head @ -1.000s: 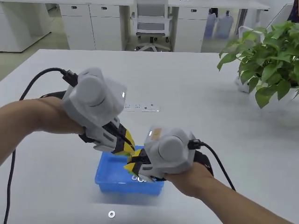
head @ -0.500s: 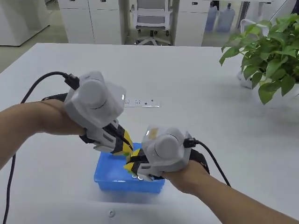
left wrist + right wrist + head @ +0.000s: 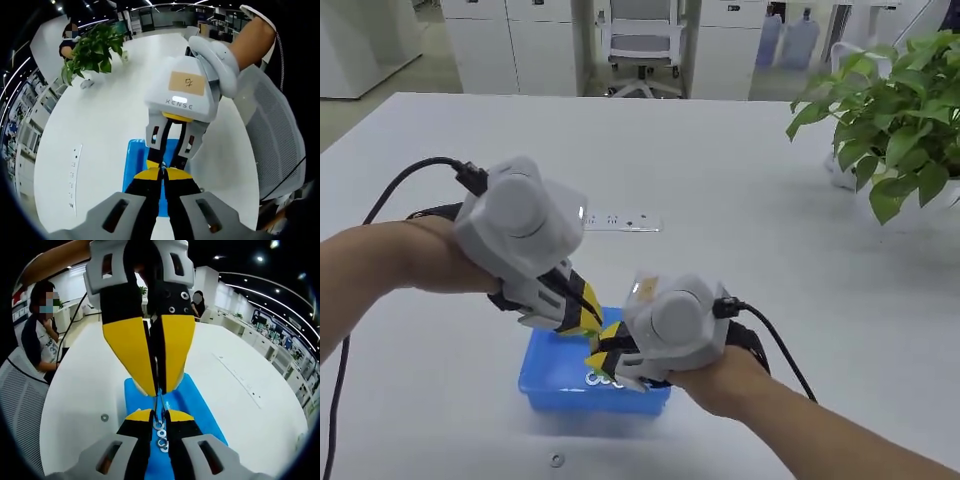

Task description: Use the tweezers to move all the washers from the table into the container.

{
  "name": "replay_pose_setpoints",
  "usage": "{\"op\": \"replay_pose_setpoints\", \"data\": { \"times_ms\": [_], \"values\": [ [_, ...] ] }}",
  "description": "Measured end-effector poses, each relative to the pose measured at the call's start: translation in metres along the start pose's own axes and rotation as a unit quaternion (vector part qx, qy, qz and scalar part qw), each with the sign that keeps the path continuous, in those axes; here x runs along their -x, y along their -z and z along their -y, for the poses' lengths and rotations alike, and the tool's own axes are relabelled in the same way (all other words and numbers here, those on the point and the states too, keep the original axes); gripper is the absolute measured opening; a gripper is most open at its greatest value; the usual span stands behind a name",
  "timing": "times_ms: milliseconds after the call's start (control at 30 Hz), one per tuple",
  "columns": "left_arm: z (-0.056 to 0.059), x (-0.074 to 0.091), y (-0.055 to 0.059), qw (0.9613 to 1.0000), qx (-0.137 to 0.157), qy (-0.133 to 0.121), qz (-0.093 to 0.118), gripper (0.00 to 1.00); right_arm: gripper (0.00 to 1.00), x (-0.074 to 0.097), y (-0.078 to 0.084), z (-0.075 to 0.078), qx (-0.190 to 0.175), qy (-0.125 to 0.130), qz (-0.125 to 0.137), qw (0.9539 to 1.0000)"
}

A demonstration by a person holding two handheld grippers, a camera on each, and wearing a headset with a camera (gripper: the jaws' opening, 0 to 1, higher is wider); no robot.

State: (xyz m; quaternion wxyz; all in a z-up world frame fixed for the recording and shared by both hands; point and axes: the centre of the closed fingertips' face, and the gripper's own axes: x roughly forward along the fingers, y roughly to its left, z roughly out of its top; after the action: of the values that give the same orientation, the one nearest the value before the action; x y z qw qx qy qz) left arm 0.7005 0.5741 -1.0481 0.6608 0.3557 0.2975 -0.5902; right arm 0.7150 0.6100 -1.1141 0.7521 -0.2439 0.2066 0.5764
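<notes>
Left gripper (image 3: 163, 172) and right gripper (image 3: 159, 416) meet over the blue container (image 3: 545, 378), jaws narrow, apparently both pinching the tweezers (image 3: 158, 402); washers (image 3: 161, 436) inside.

The container (image 3: 570, 398) is bright blue on a plain white table (image 3: 750, 180). Above it, the left gripper (image 3: 582, 318) and right gripper (image 3: 604, 362) are pale grey with yellow-and-black jaws, and the right one has a tan label (image 3: 187, 83). Silver tweezers (image 3: 158, 402) and silver washers (image 3: 161, 437) glint against the blue. Well beyond the container the plant (image 3: 890, 120) is leafy green. A cable (image 3: 470, 177) is black.
</notes>
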Motion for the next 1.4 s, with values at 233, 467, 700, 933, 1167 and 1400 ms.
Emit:
{"op": "replay_pose_setpoints", "data": {
  "times_ms": [233,467,700,933,1167,1400],
  "values": [
    [0.006,0.009,-0.005,1.0000,-0.003,-0.004,0.001,0.06,0.11,0.007,-0.008,-0.005,0.007,0.004,0.005,1.0000],
    [0.015,0.018,-0.010,1.0000,-0.002,-0.008,-0.001,0.06,0.11,0.013,-0.017,-0.014,0.012,0.004,0.012,0.9998],
    [0.026,0.027,-0.009,0.9999,0.001,-0.013,-0.005,0.05,0.11,0.017,-0.024,-0.026,0.020,0.000,0.016,0.9997],
    [0.040,0.033,-0.004,0.9998,0.006,-0.016,-0.007,0.05,0.11,0.017,-0.027,-0.044,0.027,-0.009,0.019,0.9994],
    [0.055,0.035,0.004,0.9997,0.006,-0.014,-0.017,0.05,0.11,0.012,-0.028,-0.060,0.031,-0.020,0.019,0.9991],
    [0.066,0.033,0.011,0.9997,0.014,-0.012,-0.018,0.05,0.11,0.007,-0.025,-0.075,0.028,-0.030,0.017,0.9990]
  ]
}}
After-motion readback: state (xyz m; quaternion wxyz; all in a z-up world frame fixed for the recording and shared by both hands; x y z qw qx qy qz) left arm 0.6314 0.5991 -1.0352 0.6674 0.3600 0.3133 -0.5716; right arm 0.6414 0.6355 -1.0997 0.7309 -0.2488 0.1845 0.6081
